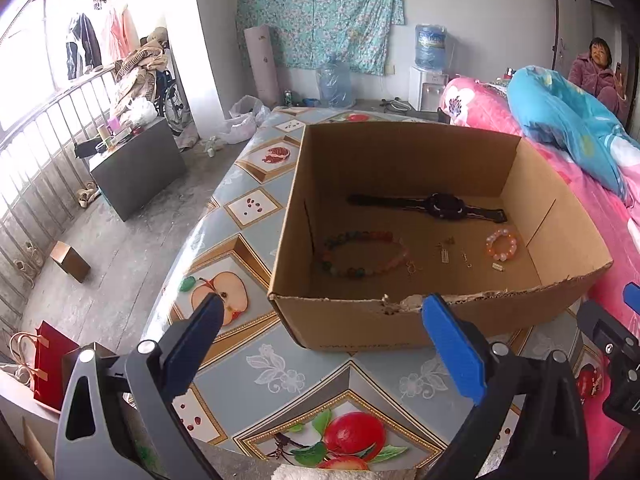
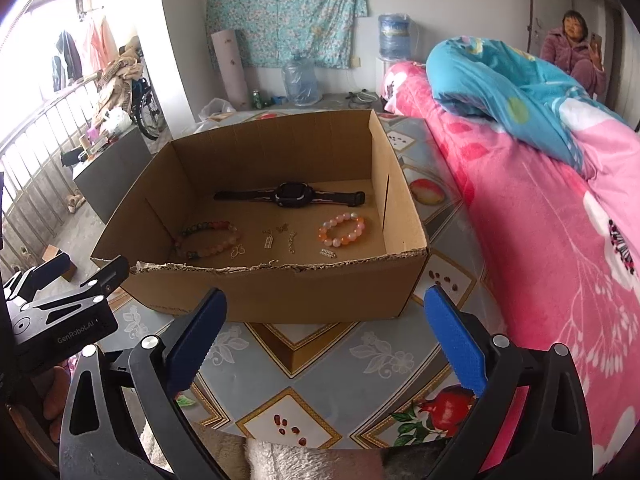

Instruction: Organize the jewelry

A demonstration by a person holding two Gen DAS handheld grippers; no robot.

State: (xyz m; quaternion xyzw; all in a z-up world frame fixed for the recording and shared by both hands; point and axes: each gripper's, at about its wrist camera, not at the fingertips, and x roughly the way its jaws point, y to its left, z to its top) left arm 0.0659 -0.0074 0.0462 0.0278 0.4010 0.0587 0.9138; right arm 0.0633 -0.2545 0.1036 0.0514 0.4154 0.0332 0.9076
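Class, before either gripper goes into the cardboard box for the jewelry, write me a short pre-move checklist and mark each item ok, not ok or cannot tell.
1. Left gripper open, nothing between its fingers: ok.
2. Right gripper open and empty: ok.
3. Cardboard box open-topped, inside visible: ok.
4. Watch lies flat near the far wall, apart from the pink bead bracelet: ok.
5. Multicoloured bead bracelet clear of the small gold pieces: cannot tell, one piece lies right at its edge.
6. Torn front rim low enough to pass over: cannot tell.
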